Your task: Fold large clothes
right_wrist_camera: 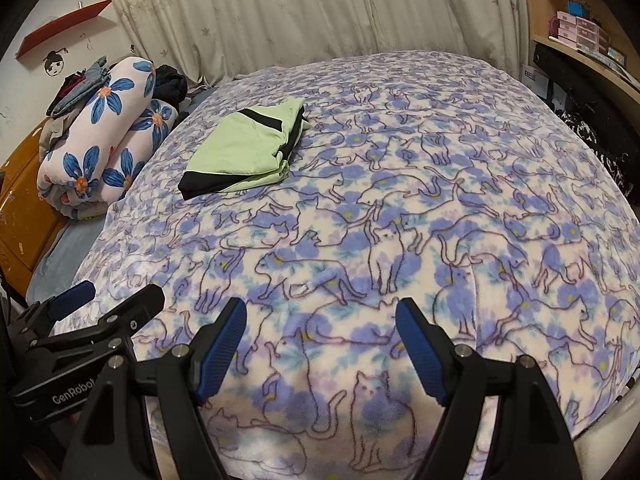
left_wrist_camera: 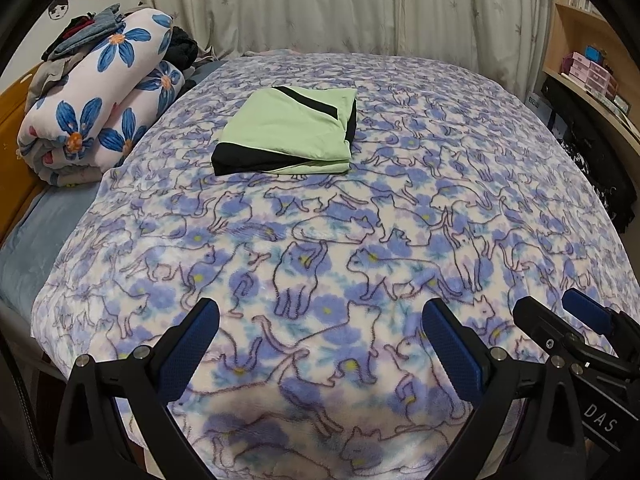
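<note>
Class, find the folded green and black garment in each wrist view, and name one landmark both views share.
Left wrist: folded green and black garment, upper centre on the cat-print blanket.
Right wrist: upper left of centre.
Shared landmark: rolled blue-flower quilt, left of the garment.

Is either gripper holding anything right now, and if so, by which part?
Nothing is held. The left gripper and right gripper both hang with jaws open over the cat-print blanket; the folded green garment lies untouched farther up the bed.
</note>
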### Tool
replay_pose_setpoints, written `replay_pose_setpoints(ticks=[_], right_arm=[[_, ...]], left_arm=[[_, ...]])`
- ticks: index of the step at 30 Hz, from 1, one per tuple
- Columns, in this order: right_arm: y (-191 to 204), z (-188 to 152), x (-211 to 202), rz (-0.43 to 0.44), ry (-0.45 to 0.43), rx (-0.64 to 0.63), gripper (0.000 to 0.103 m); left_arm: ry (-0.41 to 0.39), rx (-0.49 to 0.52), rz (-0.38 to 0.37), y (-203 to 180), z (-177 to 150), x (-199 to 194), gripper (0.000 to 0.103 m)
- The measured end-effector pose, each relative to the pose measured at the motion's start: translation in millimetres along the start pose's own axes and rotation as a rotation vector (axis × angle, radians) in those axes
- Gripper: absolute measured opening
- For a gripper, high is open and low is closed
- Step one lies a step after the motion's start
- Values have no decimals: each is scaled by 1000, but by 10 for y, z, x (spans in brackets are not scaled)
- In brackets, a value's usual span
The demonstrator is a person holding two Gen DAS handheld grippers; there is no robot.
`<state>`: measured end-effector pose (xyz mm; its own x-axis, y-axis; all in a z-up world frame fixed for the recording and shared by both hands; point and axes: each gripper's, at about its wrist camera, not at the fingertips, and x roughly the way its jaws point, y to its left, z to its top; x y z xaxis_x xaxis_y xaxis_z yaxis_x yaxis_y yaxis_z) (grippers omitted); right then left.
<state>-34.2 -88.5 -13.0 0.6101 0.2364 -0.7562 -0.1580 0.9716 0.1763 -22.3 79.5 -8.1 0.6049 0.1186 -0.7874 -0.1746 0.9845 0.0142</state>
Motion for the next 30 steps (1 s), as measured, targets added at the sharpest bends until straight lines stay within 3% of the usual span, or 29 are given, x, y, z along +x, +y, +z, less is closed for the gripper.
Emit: replay_pose_setpoints(ticks=[30], right_arm=[[6,2,2,-2,2,-4,77]], left_arm=[[14,7,-11,12,-38,94,99]])
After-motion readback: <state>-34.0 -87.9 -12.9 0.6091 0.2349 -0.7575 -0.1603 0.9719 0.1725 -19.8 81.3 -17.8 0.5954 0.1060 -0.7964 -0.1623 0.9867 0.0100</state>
